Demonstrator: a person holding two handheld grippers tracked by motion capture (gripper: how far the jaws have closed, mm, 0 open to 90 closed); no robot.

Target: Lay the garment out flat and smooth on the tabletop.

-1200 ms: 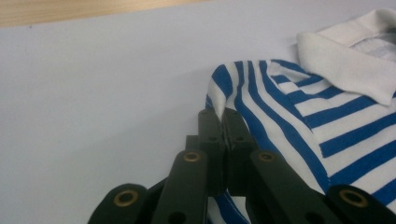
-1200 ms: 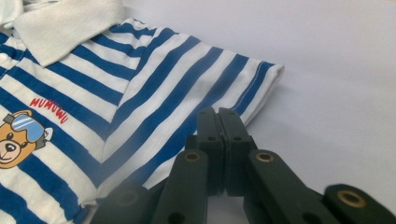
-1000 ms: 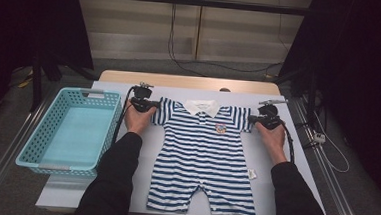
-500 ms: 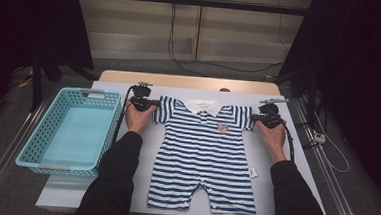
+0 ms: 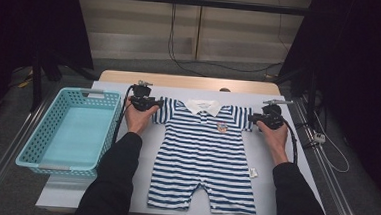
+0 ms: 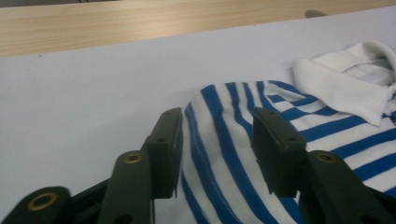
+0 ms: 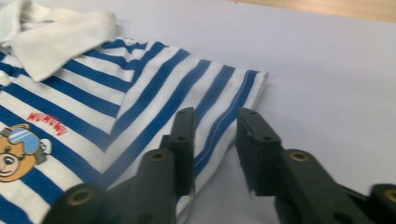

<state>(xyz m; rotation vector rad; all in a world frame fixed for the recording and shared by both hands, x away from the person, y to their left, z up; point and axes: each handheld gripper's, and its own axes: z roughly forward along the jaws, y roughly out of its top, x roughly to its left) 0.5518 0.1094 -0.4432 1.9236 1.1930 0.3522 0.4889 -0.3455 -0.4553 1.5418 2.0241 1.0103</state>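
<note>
White sheeting covers the table (image 5: 273,192). Left gripper (image 6: 215,135) and right gripper (image 7: 215,130) have just been opening; each now stands parted over a sleeve of the romper (image 5: 205,153), nothing pinched. Gripper views show sleeve hems and a bear badge (image 7: 18,149); the high view adds a basket (image 5: 67,130) at nine o'clock.

Legible text is limited to one item. The striped romper (image 7: 140,93) carries small red capital lettering (image 7: 46,122) on its chest, printed in an arc directly above a bear emblem (image 7: 18,149); the characters read approximately "MUMUMU", though exact spelling cannot be confirmed. A small white tag (image 5: 253,173) lies at the romper's side hem in the high view; its print is too small to read.
</note>
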